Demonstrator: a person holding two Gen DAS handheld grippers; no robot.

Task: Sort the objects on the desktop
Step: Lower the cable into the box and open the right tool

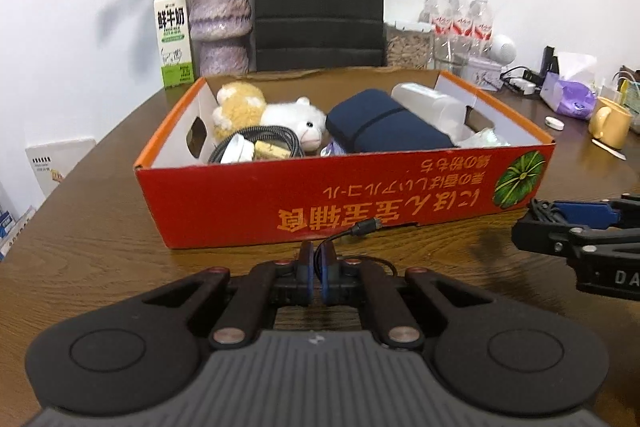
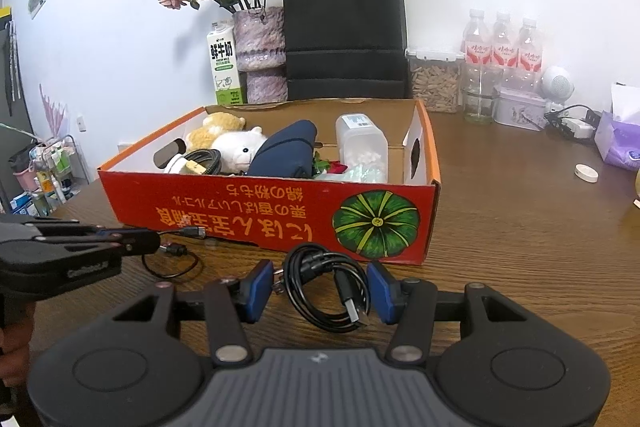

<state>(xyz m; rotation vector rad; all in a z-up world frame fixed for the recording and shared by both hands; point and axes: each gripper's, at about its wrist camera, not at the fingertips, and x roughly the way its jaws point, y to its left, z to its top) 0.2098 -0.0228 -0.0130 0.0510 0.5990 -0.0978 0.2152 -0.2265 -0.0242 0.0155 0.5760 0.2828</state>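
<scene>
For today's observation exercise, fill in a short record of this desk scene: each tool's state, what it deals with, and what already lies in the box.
left tool: shut on thin black cable, in front of the box
right tool: open, either side of coiled black cable on the table
red box: holds plush toys, navy pouch, clear container
behind box: black bag, vase, milk carton

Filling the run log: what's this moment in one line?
left hand-held gripper shut on thin cable | right hand-held gripper open around coiled cable | box ahead
</scene>
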